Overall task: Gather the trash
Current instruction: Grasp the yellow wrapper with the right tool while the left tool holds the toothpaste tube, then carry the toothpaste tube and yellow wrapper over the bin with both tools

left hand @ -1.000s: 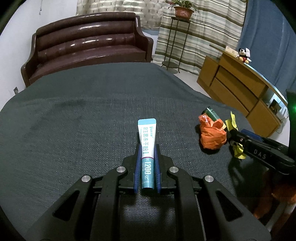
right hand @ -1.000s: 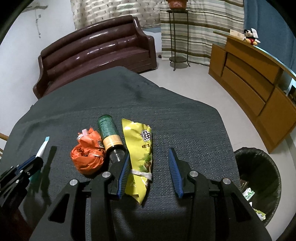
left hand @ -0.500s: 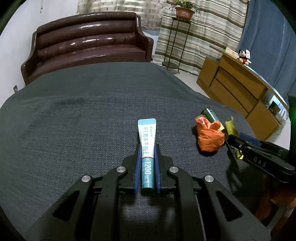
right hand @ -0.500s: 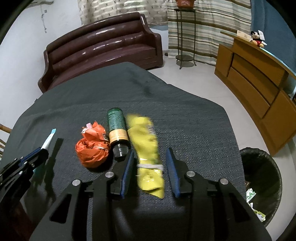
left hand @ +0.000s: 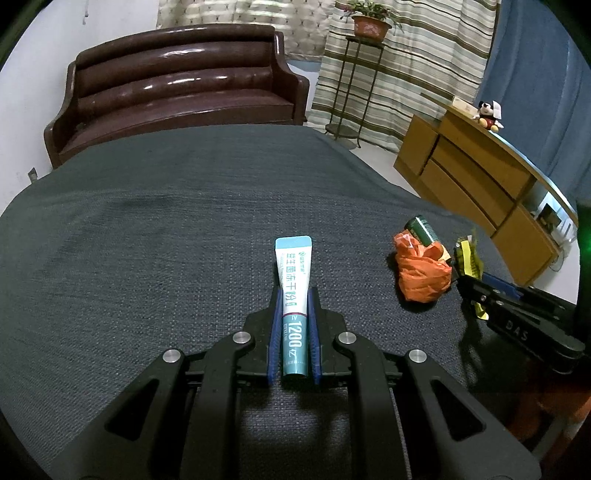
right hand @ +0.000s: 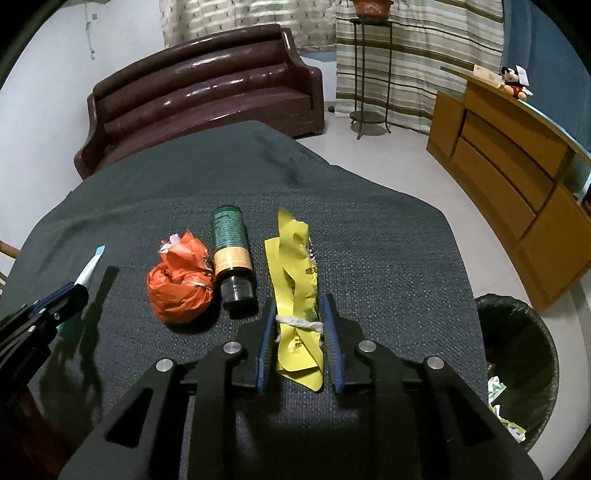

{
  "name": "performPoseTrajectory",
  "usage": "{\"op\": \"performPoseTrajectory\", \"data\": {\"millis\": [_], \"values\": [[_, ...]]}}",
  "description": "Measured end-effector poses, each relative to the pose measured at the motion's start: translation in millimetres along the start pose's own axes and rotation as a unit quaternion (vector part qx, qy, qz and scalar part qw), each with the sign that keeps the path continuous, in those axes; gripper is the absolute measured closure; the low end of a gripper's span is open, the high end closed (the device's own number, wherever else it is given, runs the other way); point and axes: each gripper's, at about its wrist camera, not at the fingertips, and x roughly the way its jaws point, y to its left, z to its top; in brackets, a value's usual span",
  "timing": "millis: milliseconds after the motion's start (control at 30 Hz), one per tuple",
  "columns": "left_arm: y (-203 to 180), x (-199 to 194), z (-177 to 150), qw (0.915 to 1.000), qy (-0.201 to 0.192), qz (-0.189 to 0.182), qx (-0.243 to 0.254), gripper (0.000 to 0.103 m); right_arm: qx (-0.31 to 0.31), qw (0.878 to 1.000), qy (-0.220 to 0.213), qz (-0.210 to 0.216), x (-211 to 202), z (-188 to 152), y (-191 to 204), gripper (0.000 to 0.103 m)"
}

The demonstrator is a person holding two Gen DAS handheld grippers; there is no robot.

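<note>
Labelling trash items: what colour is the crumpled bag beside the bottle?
Orange; the crumpled bag shows best in the right wrist view.

A dark grey woven cloth point(left hand: 166, 229) covered the table in the foreground. Beyond its far edge stood a glossy dark brown leather sofa point(left hand: 177, 96) against a white wall. To the right of the sofa, a thin metal plant stand point(left hand: 349, 85) held a potted plant point(left hand: 370, 22) in a terracotta pot, in front of striped curtains point(left hand: 417, 70). Further right, a curved wooden cabinet point(right hand: 517, 158) with drawers ran along a blue curtain point(left hand: 539, 81). A small mouse plush toy point(right hand: 513, 83) sat on the cabinet's top.
</note>
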Motion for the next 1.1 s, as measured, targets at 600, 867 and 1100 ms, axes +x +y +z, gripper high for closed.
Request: {"op": "performPoseTrajectory", "data": {"millis": [600,867,1100], "values": [[-65,-21,-7,0.9979,-0.016,-0.048,0.039,0.09,0.045,0.997,-0.05,-0.037,-68,-35,-70,0.077],[-129,-23,-21,0.993,-0.015,-0.084,0.081,0.09,0.08,0.992,-0.061,-0.075,-93,-59,-118,0.077],[-186,-20,-34,0.9867,-0.013,-0.109,0.12,0.09,0.105,0.987,-0.067,-0.099,-105,-70,-152,0.077]]}}
